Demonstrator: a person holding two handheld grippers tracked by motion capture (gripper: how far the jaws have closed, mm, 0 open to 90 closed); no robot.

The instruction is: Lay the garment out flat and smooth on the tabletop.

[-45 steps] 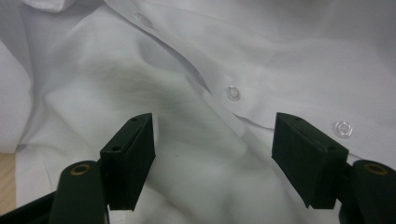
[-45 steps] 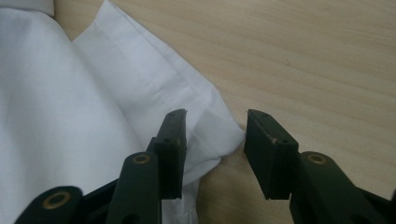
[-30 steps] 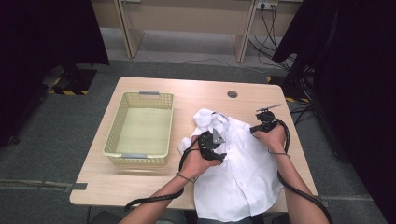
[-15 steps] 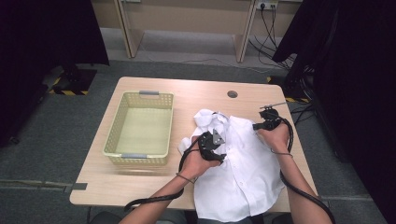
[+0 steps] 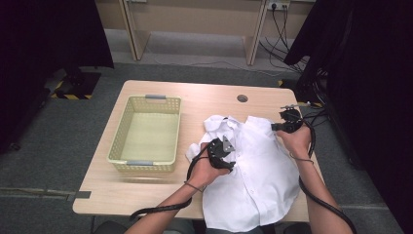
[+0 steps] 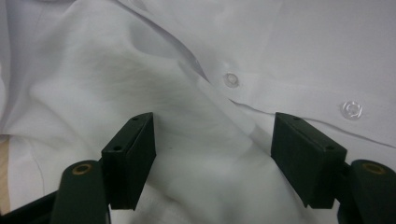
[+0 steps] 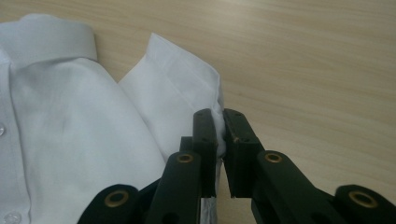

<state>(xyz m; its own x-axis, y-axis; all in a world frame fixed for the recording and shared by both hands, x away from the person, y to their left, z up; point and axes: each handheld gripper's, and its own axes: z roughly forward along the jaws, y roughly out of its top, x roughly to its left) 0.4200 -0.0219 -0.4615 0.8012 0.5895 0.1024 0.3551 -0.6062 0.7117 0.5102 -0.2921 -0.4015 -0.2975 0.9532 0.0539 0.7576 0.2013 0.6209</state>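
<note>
- white shirt (image 5: 253, 180) lies spread on the table (image 5: 160, 195), right of the basket (image 5: 146, 131)
- right gripper (image 7: 219, 135) view: jaws pinched on a sleeve edge, probably the cuff
- left gripper (image 6: 212, 154) view: jaws apart over the button placket

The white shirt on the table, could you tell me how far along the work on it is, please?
Done: the white shirt lies spread, buttoned front up, on the table. In hand: the right claw is shut on a fold of sleeve cloth at the shirt's edge, while the left claw hovers open over the front. Left: the folding, it seems, and the yellow basket has nothing in it.
</note>
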